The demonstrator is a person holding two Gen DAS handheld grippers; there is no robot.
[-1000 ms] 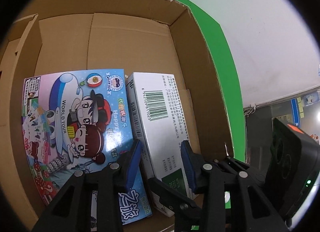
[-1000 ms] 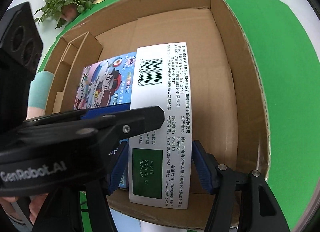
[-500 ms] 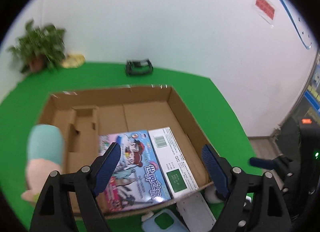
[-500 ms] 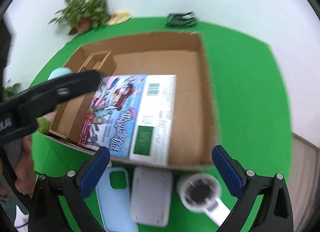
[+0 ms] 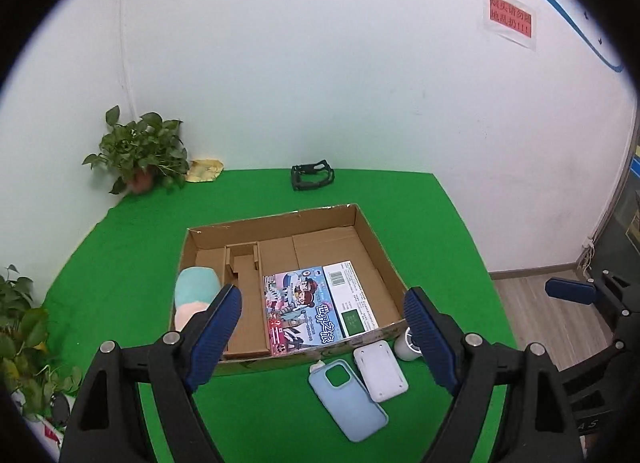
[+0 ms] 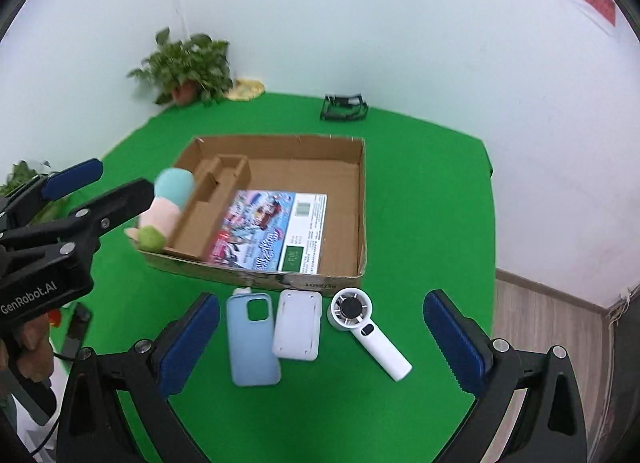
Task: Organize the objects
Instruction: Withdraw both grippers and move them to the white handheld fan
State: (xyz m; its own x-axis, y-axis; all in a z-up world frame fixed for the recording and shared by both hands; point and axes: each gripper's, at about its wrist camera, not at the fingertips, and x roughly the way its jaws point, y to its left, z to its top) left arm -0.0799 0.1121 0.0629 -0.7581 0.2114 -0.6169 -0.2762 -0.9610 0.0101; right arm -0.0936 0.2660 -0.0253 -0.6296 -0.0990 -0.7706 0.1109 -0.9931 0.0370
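Green table, both claws released, fan handle only in right view

Brown cardboard box on green cloth. Pale blue phone case, white fan w/ black hub. Blue cartoon-print game box.

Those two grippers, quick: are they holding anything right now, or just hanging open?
Left gripper: open, holding nothing, above the cardboard box.
Right gripper: open, holding nothing, above the phone case and small fan.
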